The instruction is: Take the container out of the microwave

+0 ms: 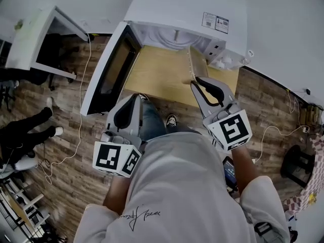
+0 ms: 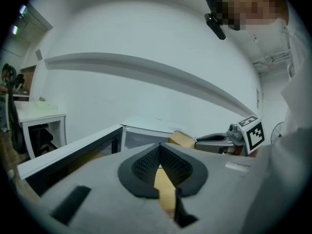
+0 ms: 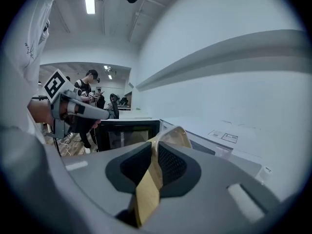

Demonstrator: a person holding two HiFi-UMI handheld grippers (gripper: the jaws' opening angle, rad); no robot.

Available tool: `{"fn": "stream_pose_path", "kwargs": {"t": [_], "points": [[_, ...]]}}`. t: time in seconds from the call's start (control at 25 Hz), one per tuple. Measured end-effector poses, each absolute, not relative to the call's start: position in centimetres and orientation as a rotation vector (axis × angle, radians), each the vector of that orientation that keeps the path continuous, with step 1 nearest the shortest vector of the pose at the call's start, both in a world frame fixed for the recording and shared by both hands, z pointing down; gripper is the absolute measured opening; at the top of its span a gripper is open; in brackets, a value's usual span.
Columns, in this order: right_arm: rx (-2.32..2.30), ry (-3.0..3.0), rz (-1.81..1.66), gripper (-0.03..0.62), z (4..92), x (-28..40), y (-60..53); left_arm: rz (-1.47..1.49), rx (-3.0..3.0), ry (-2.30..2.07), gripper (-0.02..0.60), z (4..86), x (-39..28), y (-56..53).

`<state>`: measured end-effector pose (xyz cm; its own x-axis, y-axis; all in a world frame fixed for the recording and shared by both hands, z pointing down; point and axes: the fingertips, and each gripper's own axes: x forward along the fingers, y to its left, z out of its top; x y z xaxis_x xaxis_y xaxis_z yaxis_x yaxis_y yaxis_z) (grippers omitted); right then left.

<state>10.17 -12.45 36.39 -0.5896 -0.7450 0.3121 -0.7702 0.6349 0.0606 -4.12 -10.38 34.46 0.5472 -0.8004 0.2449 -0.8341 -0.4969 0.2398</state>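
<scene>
The white microwave (image 1: 187, 14) stands on a wooden table (image 1: 157, 75) with its door (image 1: 109, 70) swung open to the left. My right gripper (image 1: 194, 82) is shut on the rim of a clear plastic container (image 1: 196, 64), which hangs tilted in front of the microwave's opening at its right side. In the right gripper view the thin rim runs between the pads (image 3: 168, 162), and the container (image 3: 174, 136) rises beyond them. My left gripper (image 1: 136, 97) hovers lower left, by the table's front edge. Its jaws (image 2: 159, 150) are together and hold nothing.
A white desk (image 1: 30, 39) stands at the far left, and a person's legs in black (image 1: 25, 130) lie on the wooden floor. Cables trail across the floor on both sides. A dark stool (image 1: 298, 166) stands at the right.
</scene>
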Motion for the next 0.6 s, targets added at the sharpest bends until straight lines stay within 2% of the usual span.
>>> {"fn": "stream_pose_path", "kwargs": {"t": [0.6], "points": [[1.207,-2.564,0.154,0.055,36.18,10.82,-12.05,0.125,2.45,-1.349,-0.003,34.71,-4.2,-10.39]]}}
